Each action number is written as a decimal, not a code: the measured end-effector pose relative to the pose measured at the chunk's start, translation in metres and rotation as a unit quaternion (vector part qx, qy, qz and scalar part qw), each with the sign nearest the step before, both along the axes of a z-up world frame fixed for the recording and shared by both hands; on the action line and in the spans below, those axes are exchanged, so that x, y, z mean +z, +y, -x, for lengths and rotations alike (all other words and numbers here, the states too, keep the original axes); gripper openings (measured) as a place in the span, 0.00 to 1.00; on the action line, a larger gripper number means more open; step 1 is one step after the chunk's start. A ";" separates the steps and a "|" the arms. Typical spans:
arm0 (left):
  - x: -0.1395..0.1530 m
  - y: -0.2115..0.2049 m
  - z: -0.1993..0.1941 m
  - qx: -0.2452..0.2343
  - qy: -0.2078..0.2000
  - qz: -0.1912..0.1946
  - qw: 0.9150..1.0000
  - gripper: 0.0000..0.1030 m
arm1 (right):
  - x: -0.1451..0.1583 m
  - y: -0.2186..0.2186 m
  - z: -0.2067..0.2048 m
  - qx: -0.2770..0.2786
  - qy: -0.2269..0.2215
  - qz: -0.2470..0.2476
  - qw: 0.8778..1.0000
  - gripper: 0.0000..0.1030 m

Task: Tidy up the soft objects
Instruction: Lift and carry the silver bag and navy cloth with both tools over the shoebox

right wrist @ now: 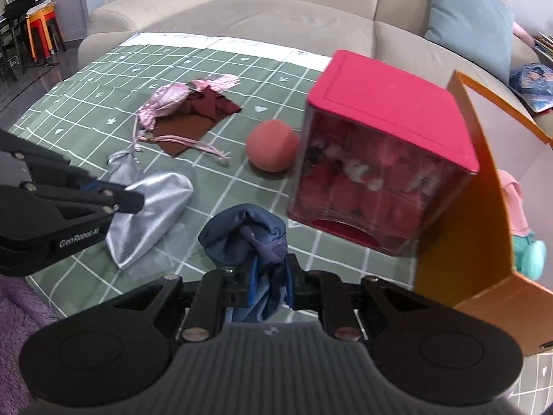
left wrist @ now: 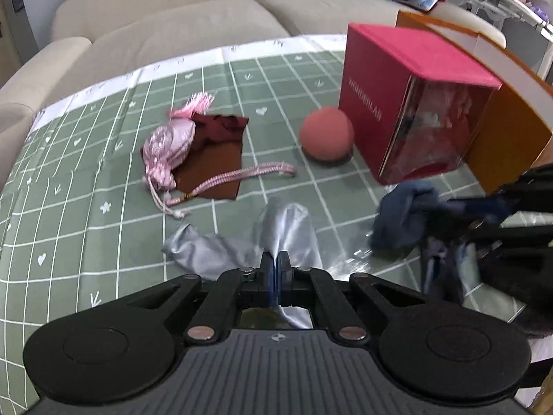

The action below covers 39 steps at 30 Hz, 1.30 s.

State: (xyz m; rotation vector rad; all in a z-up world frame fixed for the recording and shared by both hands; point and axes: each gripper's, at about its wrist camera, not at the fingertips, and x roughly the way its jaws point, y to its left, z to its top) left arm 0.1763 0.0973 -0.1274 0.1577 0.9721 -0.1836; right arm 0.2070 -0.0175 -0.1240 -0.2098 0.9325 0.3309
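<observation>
Left gripper jaws fully closed, pinching the shiny silver satin pouch, which trails onto the bench with its green white-grid cloth. Right gripper jaws nearly closed, clamped on a bunched blue fabric piece held just above the cloth, in front of the red box with a clear front. Orange open-topped carton sits right of that box, touching it or nearly. Pink foam ball on the bench beside the red box. Pink brocade drawstring pouch lies on a flat maroon cloth square, further back on the left. Beige sofa behind the bench
</observation>
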 end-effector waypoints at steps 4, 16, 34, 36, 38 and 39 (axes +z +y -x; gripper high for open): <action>-0.015 0.004 0.001 0.003 0.024 -0.007 1.000 0.01 | 0.001 -0.011 0.000 -0.018 -0.002 0.001 1.000 0.14; 0.024 0.014 0.016 0.017 -0.033 0.002 0.999 0.02 | 0.024 -0.044 0.011 -0.046 -0.010 -0.033 0.998 0.14; 0.140 -0.026 0.084 -0.024 -0.142 0.024 0.989 0.02 | 0.079 -0.087 0.059 -0.068 -0.037 -0.087 0.993 0.14; 0.145 -0.035 0.085 -0.033 -0.144 0.033 0.989 0.02 | 0.084 -0.093 0.064 -0.074 -0.038 -0.090 0.993 0.14; 0.148 -0.044 0.088 -0.042 -0.146 0.040 0.988 0.02 | 0.087 -0.100 0.071 -0.079 -0.042 -0.091 0.992 0.14; 0.150 -0.049 0.089 -0.049 -0.150 0.039 0.987 0.02 | 0.089 -0.103 0.074 -0.081 -0.045 -0.092 0.991 0.14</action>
